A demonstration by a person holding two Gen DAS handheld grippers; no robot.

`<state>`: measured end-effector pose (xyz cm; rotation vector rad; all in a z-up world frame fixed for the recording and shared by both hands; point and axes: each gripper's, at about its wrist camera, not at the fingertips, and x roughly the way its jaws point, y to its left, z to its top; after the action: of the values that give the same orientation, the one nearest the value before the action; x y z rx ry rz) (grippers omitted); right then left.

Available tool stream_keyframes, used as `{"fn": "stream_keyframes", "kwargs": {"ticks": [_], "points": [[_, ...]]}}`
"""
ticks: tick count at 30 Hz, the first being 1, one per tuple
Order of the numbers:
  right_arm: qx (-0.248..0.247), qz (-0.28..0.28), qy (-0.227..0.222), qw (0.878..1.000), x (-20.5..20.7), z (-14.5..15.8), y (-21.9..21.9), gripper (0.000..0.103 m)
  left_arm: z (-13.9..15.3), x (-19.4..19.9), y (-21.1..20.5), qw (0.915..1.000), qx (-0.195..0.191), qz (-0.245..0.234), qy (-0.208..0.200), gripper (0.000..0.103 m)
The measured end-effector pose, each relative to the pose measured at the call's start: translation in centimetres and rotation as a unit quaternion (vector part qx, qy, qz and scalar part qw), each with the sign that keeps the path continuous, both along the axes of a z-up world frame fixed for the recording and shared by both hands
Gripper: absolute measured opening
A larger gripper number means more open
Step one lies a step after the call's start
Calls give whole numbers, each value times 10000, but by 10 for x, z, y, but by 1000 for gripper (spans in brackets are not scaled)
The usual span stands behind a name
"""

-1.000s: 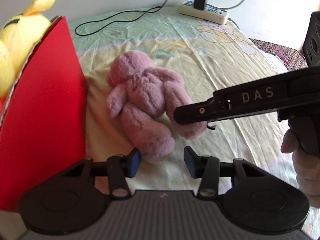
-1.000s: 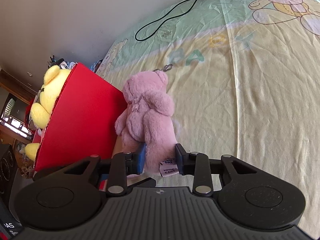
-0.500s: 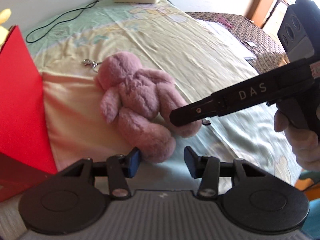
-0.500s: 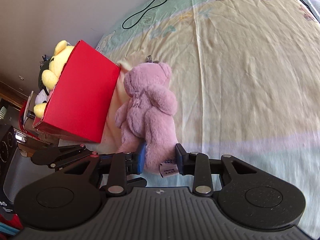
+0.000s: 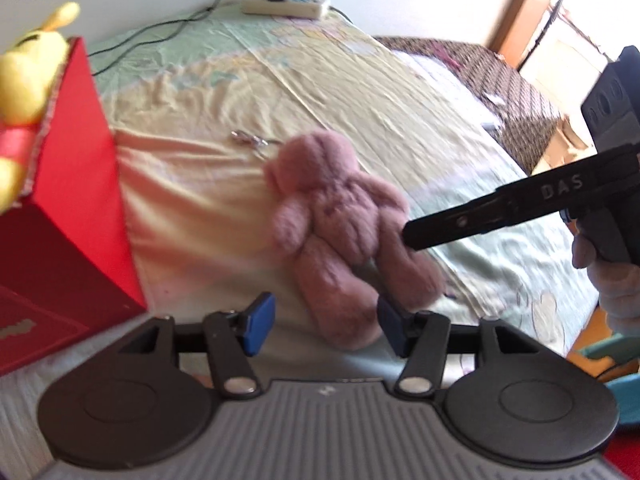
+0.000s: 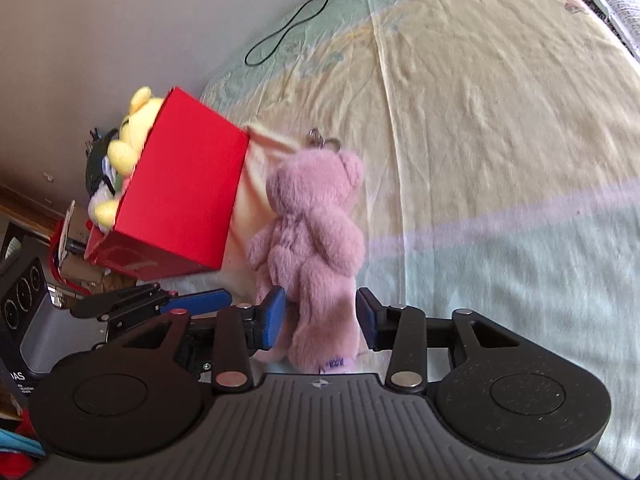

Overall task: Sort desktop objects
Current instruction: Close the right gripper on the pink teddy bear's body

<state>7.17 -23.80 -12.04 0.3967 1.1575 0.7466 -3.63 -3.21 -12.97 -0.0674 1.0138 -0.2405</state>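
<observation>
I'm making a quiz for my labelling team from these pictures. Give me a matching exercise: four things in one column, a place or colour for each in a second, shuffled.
1. pink plush bear
2. yellow plush toy
3. power strip
4. metal keyring clip

a. at the bear's head
b. inside the red box
c. far edge of the bedsheet, by the wall
d. between the right gripper fingers

Pairs: 1-d, 2-b, 3-c, 4-a

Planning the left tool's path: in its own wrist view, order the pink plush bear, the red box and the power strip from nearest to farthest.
From the left tool:
1. Pink plush bear, just ahead, one leg between the fingers.
2. Red box, off to the left.
3. Power strip, at the bed's far edge by the wall.
</observation>
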Motion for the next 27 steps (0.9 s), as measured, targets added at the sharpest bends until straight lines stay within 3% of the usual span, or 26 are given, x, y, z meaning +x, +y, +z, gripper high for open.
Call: {"fn": "stream_keyframes", "kwargs": {"ticks": [4,8,11,15,19,27], "points": [[-140,-323,-176,9992,18,-3,3,56,4,22,4,9996,-108,239,-117,63],[155,-373,109,9991,31,-17,9,56,-6,43,-1,9983,-467,327,98,63],[231,-326,210,9990,32,-25,19,56,-15,49,-4,9982,-387,412,196,66],[386,-198,399,9983,31,-29,31,51,-21,51,-2,9966,-573,507,295,67],[224,-49,173,9996,25,-25,39,50,-21,48,-6,9973,-480,512,228,66],[184,-207,389,9989,13,-23,27,49,-12,37,-29,9999,-49,102,19,66]]}}
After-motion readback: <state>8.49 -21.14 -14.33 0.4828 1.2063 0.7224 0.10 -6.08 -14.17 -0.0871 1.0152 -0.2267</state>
